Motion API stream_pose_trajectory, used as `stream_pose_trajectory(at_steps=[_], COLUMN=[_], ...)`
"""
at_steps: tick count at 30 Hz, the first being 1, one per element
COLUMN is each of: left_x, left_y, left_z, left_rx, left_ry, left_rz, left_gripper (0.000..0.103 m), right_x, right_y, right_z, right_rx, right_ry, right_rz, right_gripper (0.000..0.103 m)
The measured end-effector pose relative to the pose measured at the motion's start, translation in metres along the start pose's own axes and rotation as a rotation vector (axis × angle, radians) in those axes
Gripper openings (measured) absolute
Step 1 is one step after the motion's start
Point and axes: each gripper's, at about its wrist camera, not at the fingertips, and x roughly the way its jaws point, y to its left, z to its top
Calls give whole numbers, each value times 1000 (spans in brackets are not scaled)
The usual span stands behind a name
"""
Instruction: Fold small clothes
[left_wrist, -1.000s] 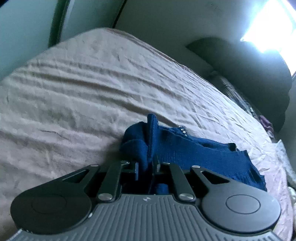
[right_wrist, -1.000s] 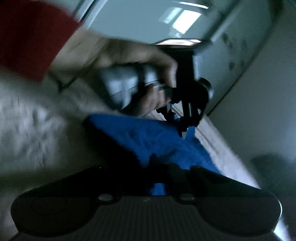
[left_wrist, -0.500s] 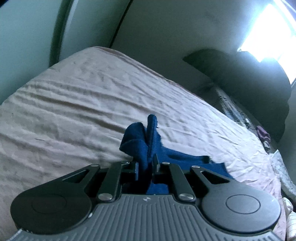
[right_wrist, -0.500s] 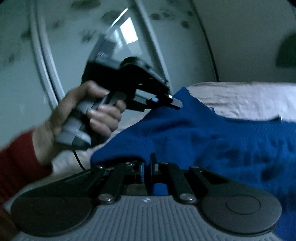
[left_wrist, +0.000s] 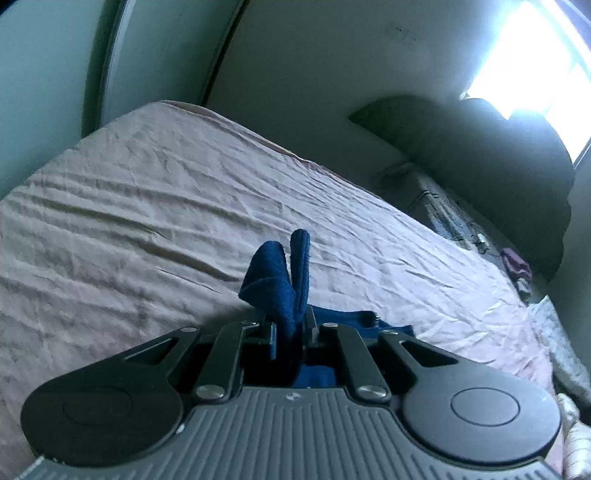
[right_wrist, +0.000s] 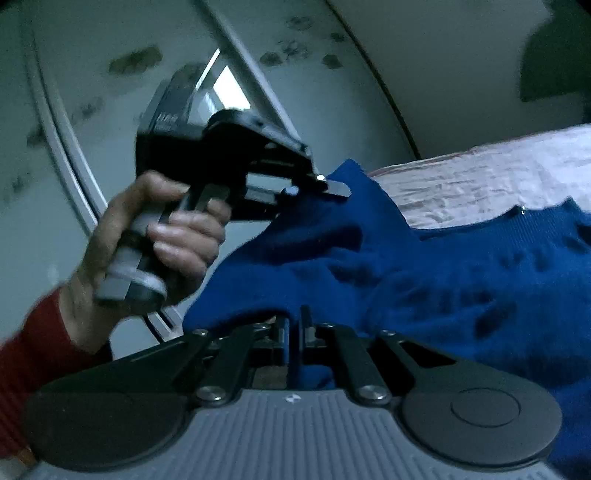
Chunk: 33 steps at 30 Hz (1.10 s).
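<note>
Blue knitted wool is what we are holding: a small blue sweater (right_wrist: 461, 266), lifted up over the bed. We pinch it in two spots. Our left gripper (left_wrist: 290, 328) has its two fingers squeezed tight on a bunched-up edge of the sweater, and a thick fold of the wool sticks up out of the fingers like two little ears. Our right gripper (right_wrist: 291, 328) has its fingers pressed together on another edge, with only a thin bit of blue between them. From the right camera we can see the wool stretch up from our right gripper to the tip of the left gripper, and the rest of the sweater spreads off to the right and hangs low toward the bed. A small shiny dot sits at its far edge, too little to tell what it is. Our left hand (right_wrist: 147, 240) is wrapped around the grey handle, and a red sleeve (right_wrist: 26, 358) covers the wrist. Under it all lies the bed with a wrinkly pink sheet (left_wrist: 147, 206). Past the bed are a pale wall, a dark rounded headboard (left_wrist: 480, 158) and a very bright window (left_wrist: 535, 62).
</note>
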Motion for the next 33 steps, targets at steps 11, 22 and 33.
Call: stream_pose_trajectory(at_steps=[11,22,33], left_x=[-6,39,125], left_y=[-46,-126,-188], left_z=[2,-14,-59], left_rx=[8,97,223], left_ry=[-14,32,152], left_rz=[-65,-105,-77], left_gripper=[11,11,11], right_x=[-43,-97,-129], right_y=[-50,-95,-129], right_z=[0,-12,-29], right_rx=[239,373,453], right_ry=[-81,-160,-172], right_rz=[57,2,-65], right_gripper=[4,4,4])
